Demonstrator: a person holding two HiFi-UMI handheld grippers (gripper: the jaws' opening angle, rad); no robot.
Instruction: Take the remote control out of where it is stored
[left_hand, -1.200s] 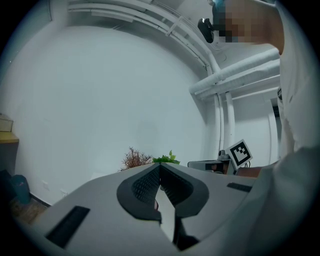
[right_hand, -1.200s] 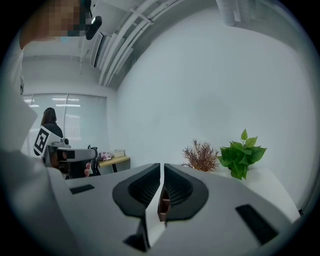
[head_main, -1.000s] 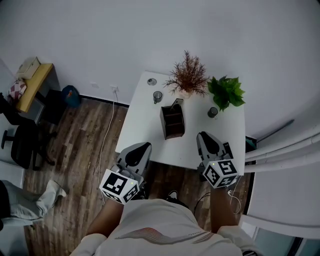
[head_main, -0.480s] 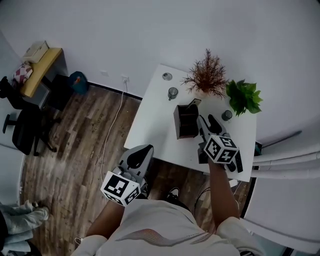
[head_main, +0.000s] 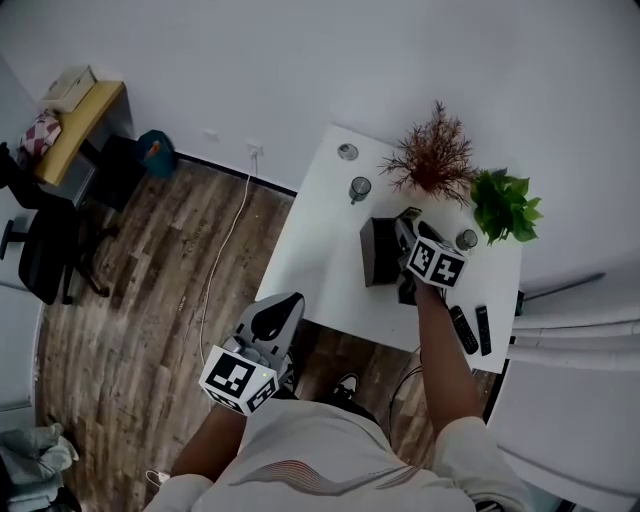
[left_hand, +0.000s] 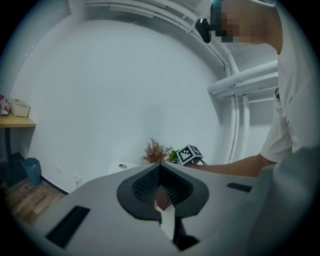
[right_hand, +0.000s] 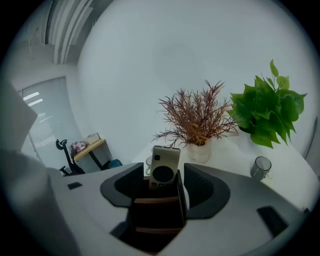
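Note:
A white remote control (right_hand: 164, 168) stands upright in the far end of a dark wooden organizer box (right_hand: 155, 212) on the white table (head_main: 320, 255). My right gripper (right_hand: 162, 192) hangs just over the box, its jaws opening, with the remote's top between them and neither pad touching it. From the head view the right gripper (head_main: 405, 228) sits at the box (head_main: 377, 252), and the remote (head_main: 410, 213) peeks out beyond it. My left gripper (head_main: 284, 302) is low by the table's near edge, shut and empty, as its own view (left_hand: 160, 167) also shows.
Two black remotes (head_main: 463, 330) lie on the table's right end. A dried reddish plant (head_main: 436, 160), a green plant (head_main: 506, 205) and glass cups (head_main: 360, 188) (head_main: 466, 239) stand behind the box. White pipes (head_main: 570, 310) run at the right; a desk (head_main: 80, 120) stands far left.
My right gripper has moved from the table's near edge forward to the box, and its jaws have opened around the remote. The left gripper has stayed put.

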